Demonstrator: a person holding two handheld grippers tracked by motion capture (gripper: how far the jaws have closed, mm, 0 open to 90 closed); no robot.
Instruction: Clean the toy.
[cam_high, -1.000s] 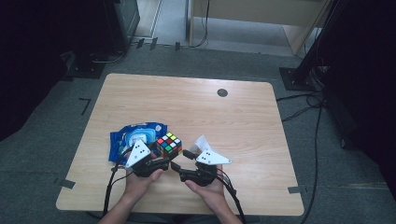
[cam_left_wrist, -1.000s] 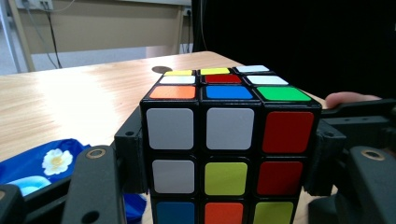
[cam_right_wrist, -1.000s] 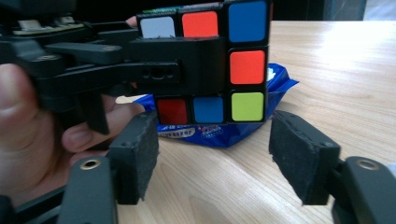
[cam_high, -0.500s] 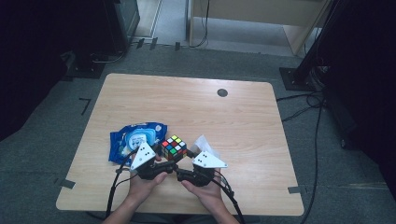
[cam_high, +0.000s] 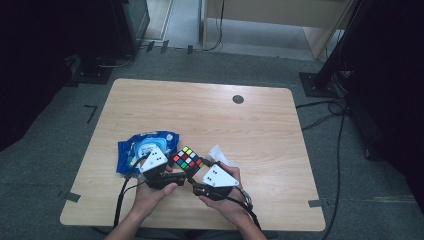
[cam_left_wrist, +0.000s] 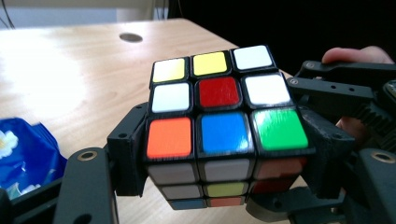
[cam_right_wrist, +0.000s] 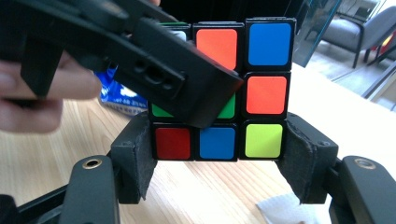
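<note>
The puzzle cube (cam_high: 187, 159) is held just above the bench (cam_high: 260, 125) at lower centre of the high view, between the two tools. The right tool (cam_right_wrist: 219, 154) is clamped on the cube's bottom layer, pads pressing both sides. The left tool (cam_left_wrist: 219, 154) has just been opening; its jaws flank the cube, but whether the pads bear on it cannot be told. Risk: with one firm grip, a twist or pull could pry the cube loose onto the bench, near the blue wipes pack (cam_high: 142, 150) and white tissue (cam_high: 218, 154).
</note>
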